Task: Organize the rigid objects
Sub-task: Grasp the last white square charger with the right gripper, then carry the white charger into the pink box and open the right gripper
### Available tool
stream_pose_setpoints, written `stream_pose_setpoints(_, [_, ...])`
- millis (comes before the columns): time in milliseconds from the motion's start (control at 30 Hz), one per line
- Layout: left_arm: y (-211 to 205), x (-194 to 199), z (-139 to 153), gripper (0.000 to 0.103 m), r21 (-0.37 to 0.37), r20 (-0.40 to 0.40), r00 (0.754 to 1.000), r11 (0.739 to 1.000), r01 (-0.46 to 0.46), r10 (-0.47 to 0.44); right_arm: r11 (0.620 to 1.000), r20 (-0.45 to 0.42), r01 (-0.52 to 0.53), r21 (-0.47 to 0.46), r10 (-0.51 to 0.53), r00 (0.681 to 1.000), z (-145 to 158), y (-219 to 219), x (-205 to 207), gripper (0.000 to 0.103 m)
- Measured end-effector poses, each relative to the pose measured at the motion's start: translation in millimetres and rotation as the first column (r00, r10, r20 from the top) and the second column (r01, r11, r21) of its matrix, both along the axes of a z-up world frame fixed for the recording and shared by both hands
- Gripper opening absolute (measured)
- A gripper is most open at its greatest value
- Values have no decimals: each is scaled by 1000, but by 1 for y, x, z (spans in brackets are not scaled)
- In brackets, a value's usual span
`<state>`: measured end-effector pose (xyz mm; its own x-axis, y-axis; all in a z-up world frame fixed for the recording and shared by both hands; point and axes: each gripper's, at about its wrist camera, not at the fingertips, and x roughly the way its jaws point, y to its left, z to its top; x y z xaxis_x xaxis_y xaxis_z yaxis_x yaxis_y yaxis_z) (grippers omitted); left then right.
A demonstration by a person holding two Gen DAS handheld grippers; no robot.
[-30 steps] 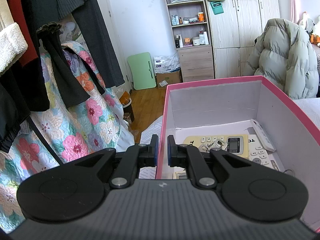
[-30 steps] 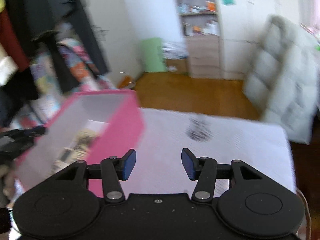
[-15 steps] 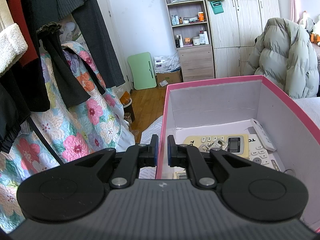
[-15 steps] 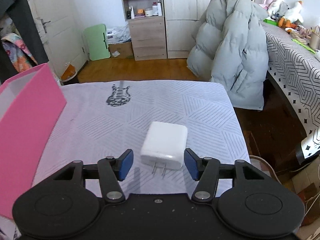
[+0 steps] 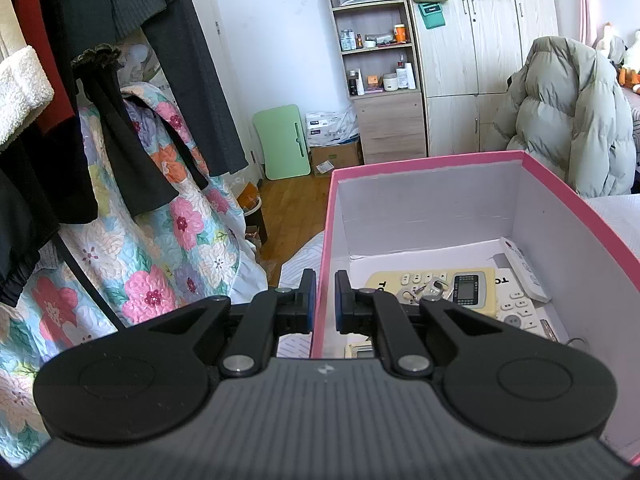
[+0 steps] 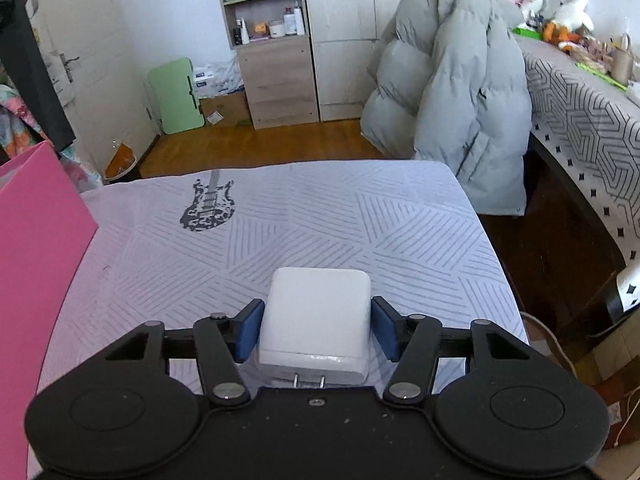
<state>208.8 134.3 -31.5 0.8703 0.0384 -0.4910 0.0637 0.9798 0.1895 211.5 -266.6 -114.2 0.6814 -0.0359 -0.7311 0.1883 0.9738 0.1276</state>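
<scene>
2 grippers: left gripper [image 5: 322, 296] clamped on pink box [image 5: 568, 196] wall, right gripper [image 6: 316, 330] spread around charger [image 6: 316, 320].

- Letters "TO" printed in black, partly cut off, on the yellow remote [image 5: 436, 286] lying in the pink box [image 5: 424, 160], at about 3 o'clock from the left gripper's tips.
- Small print on the white remote [image 5: 524, 272] at 3 o'clock of the yellow one: too small to read.
- Guitar graphic [image 6: 208, 206] on the tablecloth [image 6: 360, 216], wordless.
</scene>
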Motion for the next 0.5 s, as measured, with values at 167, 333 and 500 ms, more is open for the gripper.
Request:
stream_pose_setpoints(167, [2, 1, 1, 7, -4, -1, 1000, 1000, -4, 4, 997, 69, -71, 28, 69, 995, 17, 13, -13, 61])
stream_pose_setpoints(333, [2, 1, 1, 7, -6, 0, 1000, 1000, -3, 3, 984, 151, -180, 11, 177, 973, 47, 40, -23, 61])
stream_pose_setpoints(500, [3, 2, 1, 7, -9, 0, 1000, 1000, -3, 3, 955, 242, -297, 16, 284, 928, 81, 70, -28, 61])
